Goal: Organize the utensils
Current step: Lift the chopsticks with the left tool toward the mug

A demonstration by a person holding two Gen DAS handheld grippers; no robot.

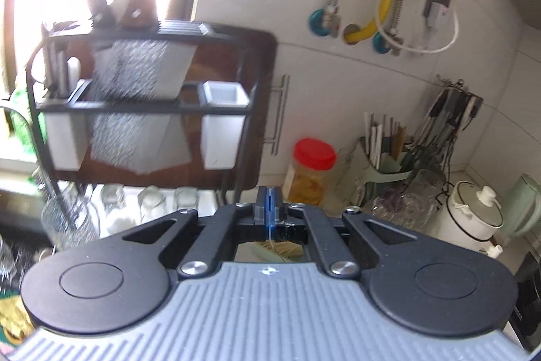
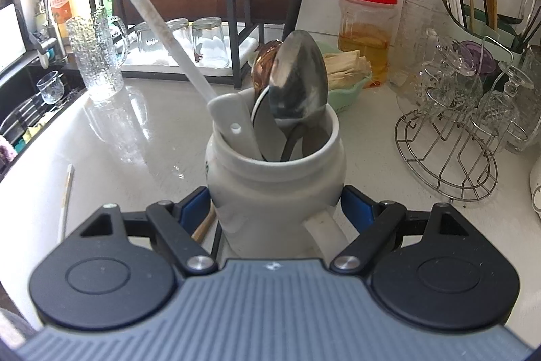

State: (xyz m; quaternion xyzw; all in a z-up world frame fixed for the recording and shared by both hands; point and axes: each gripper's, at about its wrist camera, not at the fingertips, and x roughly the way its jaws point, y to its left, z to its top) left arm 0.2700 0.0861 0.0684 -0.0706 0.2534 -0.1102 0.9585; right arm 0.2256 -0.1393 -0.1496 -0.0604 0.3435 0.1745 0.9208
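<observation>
- While the right hand-held gripper (image 2: pixel 275 208) clamps the white mug (image 2: pixel 275 178) at its lower body, blue pads on both flanks, the mug stands upright on the surface (image 2: pixel 142 137), well in from the sink-side edge, its handle turned back toward the camera.
- Inside the mug, a metal spoon (image 2: pixel 299 83) stands bowl-up; a long white handle (image 2: pixel 145 12) leans up toward the rack.
- A loose chopstick (image 2: pixel 66 195) lies on the surface near the sink-side edge, beside and just short of the right pads; its long axis runs roughly along the gripper's pointing line.
- The left hand-held gripper (image 1: pixel 268 208) is fully closed and empty, raised, facing the black rack (image 1: pixel 142 104); judged, it is the free hand for the chopstick.
</observation>
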